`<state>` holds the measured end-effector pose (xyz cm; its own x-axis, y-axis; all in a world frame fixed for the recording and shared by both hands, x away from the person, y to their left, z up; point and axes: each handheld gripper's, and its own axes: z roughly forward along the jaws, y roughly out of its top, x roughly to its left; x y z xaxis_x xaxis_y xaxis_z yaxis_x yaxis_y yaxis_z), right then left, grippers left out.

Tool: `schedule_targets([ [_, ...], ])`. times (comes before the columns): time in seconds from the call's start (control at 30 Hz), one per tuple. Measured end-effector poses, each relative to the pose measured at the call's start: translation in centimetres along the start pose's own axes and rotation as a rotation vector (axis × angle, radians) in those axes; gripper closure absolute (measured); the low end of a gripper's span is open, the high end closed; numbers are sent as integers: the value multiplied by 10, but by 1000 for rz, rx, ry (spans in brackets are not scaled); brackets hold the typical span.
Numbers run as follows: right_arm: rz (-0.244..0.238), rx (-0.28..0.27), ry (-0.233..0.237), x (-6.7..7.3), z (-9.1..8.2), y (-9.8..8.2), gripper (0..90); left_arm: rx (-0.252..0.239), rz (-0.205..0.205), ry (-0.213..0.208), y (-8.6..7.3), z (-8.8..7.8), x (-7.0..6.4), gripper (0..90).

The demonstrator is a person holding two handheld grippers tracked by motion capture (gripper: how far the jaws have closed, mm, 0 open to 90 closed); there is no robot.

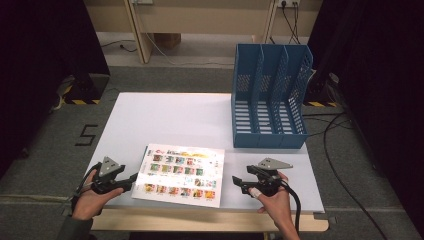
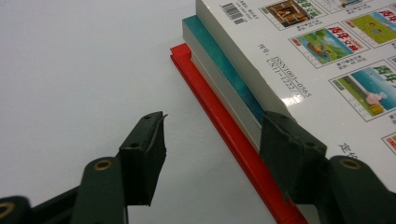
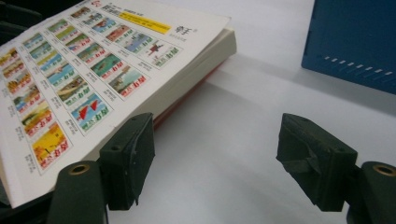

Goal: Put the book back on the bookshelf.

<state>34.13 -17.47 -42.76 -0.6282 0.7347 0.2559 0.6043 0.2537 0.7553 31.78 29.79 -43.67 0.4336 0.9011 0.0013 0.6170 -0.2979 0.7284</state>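
Observation:
A stack of books lies flat near the front of the white table (image 1: pixel 165 115). The top book (image 1: pixel 180 175) has a white cover with rows of small colourful pictures. In the left gripper view the top book (image 2: pixel 327 56) rests on a teal-covered book (image 2: pixel 219 60), with a red one (image 2: pixel 219 121) at the bottom. My left gripper (image 1: pixel 131 181) is at the stack's left edge. Its jaws (image 2: pixel 212 135) stand apart, one against the stack's side and one over bare table. My right gripper (image 1: pixel 236 181) is open at the stack's right edge (image 3: pixel 217 140), gripping nothing.
A blue perforated file organizer (image 1: pixel 270 100) with upright dividers stands at the table's back right, and its wall (image 3: pixel 355 37) shows in the right gripper view. Cables lie on the grey floor to the right. A hand holds each gripper from the table's front edge.

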Motion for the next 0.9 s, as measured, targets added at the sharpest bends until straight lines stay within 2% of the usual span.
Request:
schedule_targets([
  [0.03,3,4,22,2,2,1,285,-3,3,14,-1,-2,-2,368],
  [0.17,-2,18,42,6,6,3,279,2,15,19,-2,-7,-4,376],
  [0.27,-4,28,54,9,10,4,272,5,19,6,-4,-12,-8,385],
  [0.33,-5,41,80,12,16,5,265,14,27,-8,-5,-17,-12,384],
  [0.5,-17,71,72,13,22,6,235,6,27,-6,-5,-22,-16,361],
  [0.63,23,75,106,7,25,7,230,11,36,4,-4,-22,-17,351],
  [0.7,90,44,159,1,24,6,259,22,40,13,-4,-21,-16,330],
  [0.73,90,44,159,1,24,6,259,22,40,13,-4,-21,-16,330],
  [0.77,116,15,185,-1,21,8,258,20,33,10,-5,-20,-16,337],
  [0.9,121,39,197,1,25,8,247,31,45,13,-5,-19,-18,364],
])
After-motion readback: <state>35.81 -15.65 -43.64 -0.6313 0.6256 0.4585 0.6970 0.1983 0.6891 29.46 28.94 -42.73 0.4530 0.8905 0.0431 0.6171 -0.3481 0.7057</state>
